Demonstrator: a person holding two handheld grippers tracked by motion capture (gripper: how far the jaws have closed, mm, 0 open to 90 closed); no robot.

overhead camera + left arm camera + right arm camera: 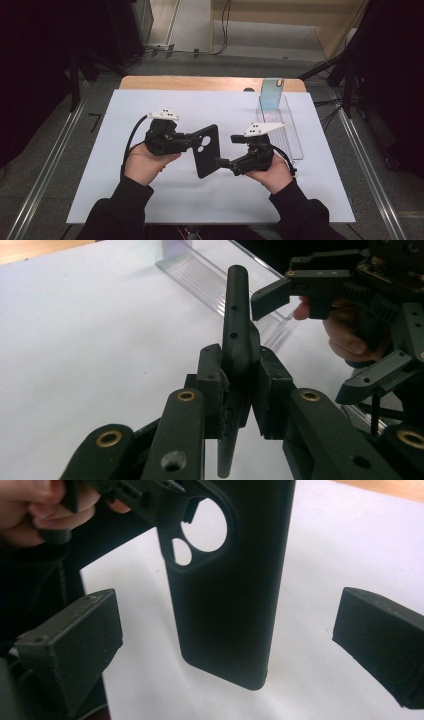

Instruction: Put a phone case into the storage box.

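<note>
Both forearms come in from 6 o'clock in the high view, sleeves dark, hands palm-up under the tools. My left gripper [189, 140] points toward 3 o'clock and is clamped on the black phone case [205, 151], gripping it near the camera cutout end. The case is held off the white table sheet [125, 190], roughly centre of the table, tilted with its long axis running 12 to 6. My right gripper [227, 150] points toward 9 o'clock, jaws spread wide, one tip above and one tip at the case's lower right edge; I cannot tell if that lower tip touches.

The left gripper view shows the phone case [239, 340] edge-on, a thin slab pinched between both pads [209, 375], with small button holes along its side. It also shows the other gripper [320, 335] at 2 o'clock, jaws apart, fingers [345, 337] of the right hand wrapped on the handle. The clear plastic tray [210, 280] sits behind at 12 o'clock.

The right gripper view gives the flat back of the phone case [225, 605] instead, hanging between my two spread pads [75, 645] without touching either. Two round cutouts, one large, one small, at the top. The left hand [35, 510] is at 10 o'clock.

Counts: two grippers, two hands, one black case, one clear tray [295, 145] at 2 o'clock on the table, one iridescent phone case [271, 94] standing upright at the tray's far end.
</note>
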